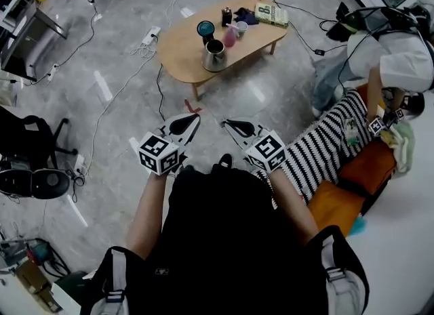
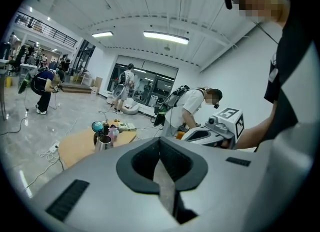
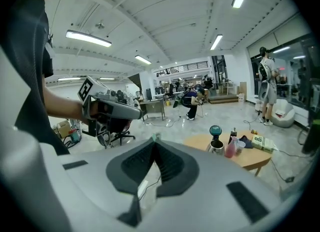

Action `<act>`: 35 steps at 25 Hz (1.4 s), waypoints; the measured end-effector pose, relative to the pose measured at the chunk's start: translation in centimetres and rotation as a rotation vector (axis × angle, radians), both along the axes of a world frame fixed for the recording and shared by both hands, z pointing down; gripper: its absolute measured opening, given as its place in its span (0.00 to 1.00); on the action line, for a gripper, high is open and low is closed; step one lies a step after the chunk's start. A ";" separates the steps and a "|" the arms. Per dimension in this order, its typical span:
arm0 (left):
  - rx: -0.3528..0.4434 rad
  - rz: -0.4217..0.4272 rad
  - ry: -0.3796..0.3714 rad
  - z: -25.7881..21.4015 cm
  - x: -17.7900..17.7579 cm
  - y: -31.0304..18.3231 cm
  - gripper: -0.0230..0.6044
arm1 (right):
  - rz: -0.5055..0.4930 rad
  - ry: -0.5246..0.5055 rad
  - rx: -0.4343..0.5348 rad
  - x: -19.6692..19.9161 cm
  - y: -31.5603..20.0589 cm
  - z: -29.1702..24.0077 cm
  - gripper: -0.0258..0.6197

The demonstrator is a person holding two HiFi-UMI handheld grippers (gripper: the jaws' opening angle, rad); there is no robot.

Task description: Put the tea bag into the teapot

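The steel teapot point(image 1: 214, 55) stands open on the oval wooden table point(image 1: 186, 56) across the floor from me, with a teal lid point(image 1: 205, 29) just behind it. The teapot also shows small in the left gripper view point(image 2: 104, 142) and the right gripper view point(image 3: 216, 146). I hold both grippers side by side in front of my body, far short of the table. My left gripper point(image 1: 195, 118) is shut with nothing seen in it. My right gripper point(image 1: 225, 123) is shut; a pale green fleck point(image 3: 153, 136) shows at its tips and I cannot tell what it is. No tea bag is clearly visible.
A pink cup point(image 1: 230, 36), a dark bottle point(image 1: 226, 16) and a book point(image 1: 271, 14) share the table. Cables and a power strip point(image 1: 150, 36) lie on the floor. A person in white point(image 1: 393, 59) bends over a striped sofa point(image 1: 325, 144) at right. An office chair point(image 1: 34, 164) stands at left.
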State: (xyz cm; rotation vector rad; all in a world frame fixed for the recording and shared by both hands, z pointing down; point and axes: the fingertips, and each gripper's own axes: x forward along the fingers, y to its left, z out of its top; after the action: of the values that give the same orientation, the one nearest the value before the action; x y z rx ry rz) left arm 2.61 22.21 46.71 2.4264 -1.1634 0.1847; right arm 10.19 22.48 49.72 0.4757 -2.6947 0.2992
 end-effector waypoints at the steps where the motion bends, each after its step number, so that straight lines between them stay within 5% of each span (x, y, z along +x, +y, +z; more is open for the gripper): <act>1: -0.001 0.002 -0.002 0.0 0.7 0.0 0.05 | -0.006 -0.003 0.000 0.3 -0.2 -0.1 0.06; 8: -0.015 -0.004 -0.018 0.7 2.7 0.0 0.05 | -0.038 -0.029 0.009 0.9 -1.1 -0.5 0.06; 17: -0.043 -0.012 0.006 1.4 0.5 -0.9 0.05 | -0.040 -0.031 0.005 -1.0 -1.5 -0.4 0.06; 26: -0.050 0.172 0.036 2.5 2.6 -6.5 0.05 | 0.072 0.020 -0.003 -1.4 -6.4 0.4 0.06; 35: -0.071 0.281 0.026 3.7 -2.7 -11.7 0.05 | 0.141 0.053 -0.009 -6.7 -11.1 1.4 0.06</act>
State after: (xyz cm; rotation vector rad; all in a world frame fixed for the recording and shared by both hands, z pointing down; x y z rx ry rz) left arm -0.11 10.51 50.41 2.5117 -0.7862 0.2742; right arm 3.51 11.38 51.10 0.6633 -2.6118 0.3327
